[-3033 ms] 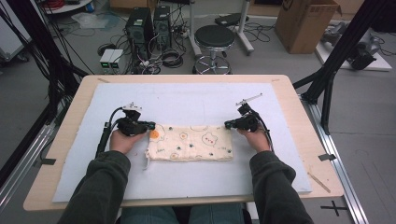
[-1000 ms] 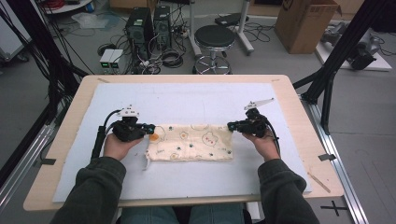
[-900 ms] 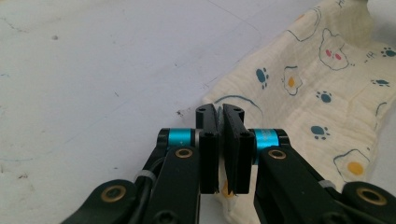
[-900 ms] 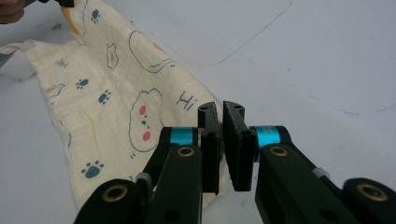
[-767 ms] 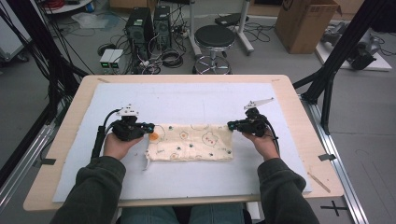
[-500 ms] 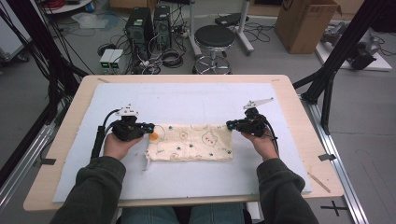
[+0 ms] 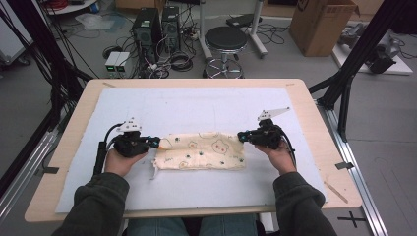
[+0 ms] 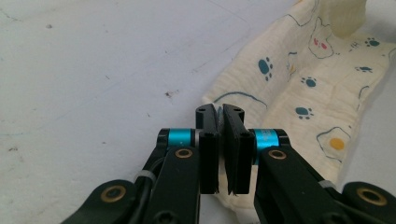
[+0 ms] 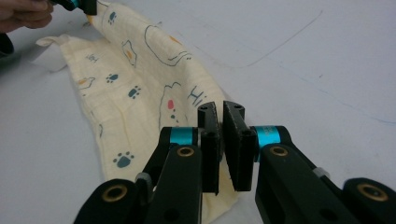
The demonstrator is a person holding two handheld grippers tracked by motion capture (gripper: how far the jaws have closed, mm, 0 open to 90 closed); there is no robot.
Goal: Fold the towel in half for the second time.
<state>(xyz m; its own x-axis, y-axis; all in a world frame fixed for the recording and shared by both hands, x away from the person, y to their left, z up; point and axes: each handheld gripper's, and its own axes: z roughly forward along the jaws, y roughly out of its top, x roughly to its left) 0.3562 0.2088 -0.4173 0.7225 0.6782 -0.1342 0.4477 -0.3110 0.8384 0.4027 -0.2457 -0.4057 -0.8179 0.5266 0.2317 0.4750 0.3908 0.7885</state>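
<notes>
A cream cloth (image 7: 204,152) printed with bears, paws and fried eggs lies folded in a long strip on the white mat (image 7: 196,105). My left gripper (image 7: 155,142) is shut on the cloth's far left corner. My right gripper (image 7: 241,136) is shut on its far right corner. In the left gripper view the jaws (image 8: 220,112) pinch the cloth's edge and the cloth (image 8: 303,84) runs away to the right. In the right gripper view the jaws (image 9: 220,109) clamp the near corner. There the cloth (image 9: 140,70) stretches off to the other gripper (image 9: 84,5) at the top left.
The mat covers most of a wooden table (image 7: 322,132). A person's hands and dark sleeves (image 7: 98,196) come in from the near edge. Beyond the table stand a stool (image 7: 225,39), computer towers (image 7: 155,29), cables and a cardboard box (image 7: 322,24).
Since three seconds ago both hands have shifted slightly outward and the cloth's far edge is drawn tauter. Over the last second nothing has visibly moved.
</notes>
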